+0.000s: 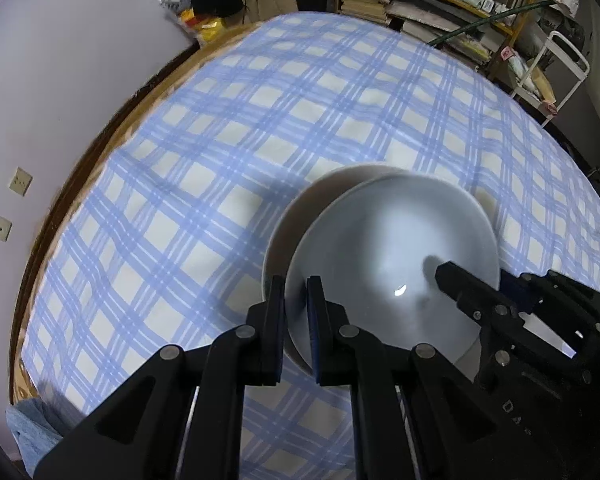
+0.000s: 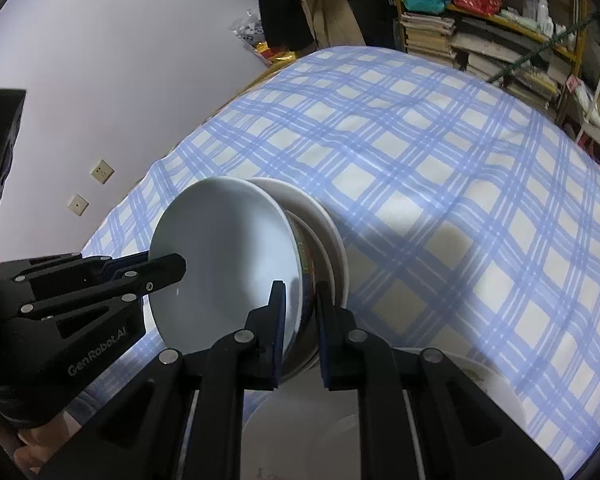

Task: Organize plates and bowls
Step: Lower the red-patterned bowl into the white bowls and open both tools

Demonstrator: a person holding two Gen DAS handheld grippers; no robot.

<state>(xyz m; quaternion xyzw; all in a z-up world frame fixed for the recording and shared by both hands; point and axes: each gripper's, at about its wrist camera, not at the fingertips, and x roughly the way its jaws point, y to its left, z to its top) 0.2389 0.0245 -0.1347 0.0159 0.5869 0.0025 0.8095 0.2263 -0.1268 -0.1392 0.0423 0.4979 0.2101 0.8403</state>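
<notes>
A white bowl [image 1: 396, 248] with a coloured band on its outside is held tilted above a larger white bowl [image 1: 296, 220]. My left gripper [image 1: 296, 312] is shut on the white bowl's left rim. My right gripper [image 2: 300, 316] is shut on its right rim, one finger inside, one outside. In the right wrist view the white bowl [image 2: 224, 256] leans into the larger bowl [image 2: 328, 232], and the left gripper [image 2: 156, 268] shows at the left. The right gripper's fingers [image 1: 468, 292] show at the right of the left wrist view.
A blue checked cloth [image 1: 284, 120] covers the table. A white plate [image 2: 496, 392] lies below my right gripper. Shelves [image 1: 440, 4] with books and bags stand behind the table. A wall [image 1: 60, 80] with sockets is at the left.
</notes>
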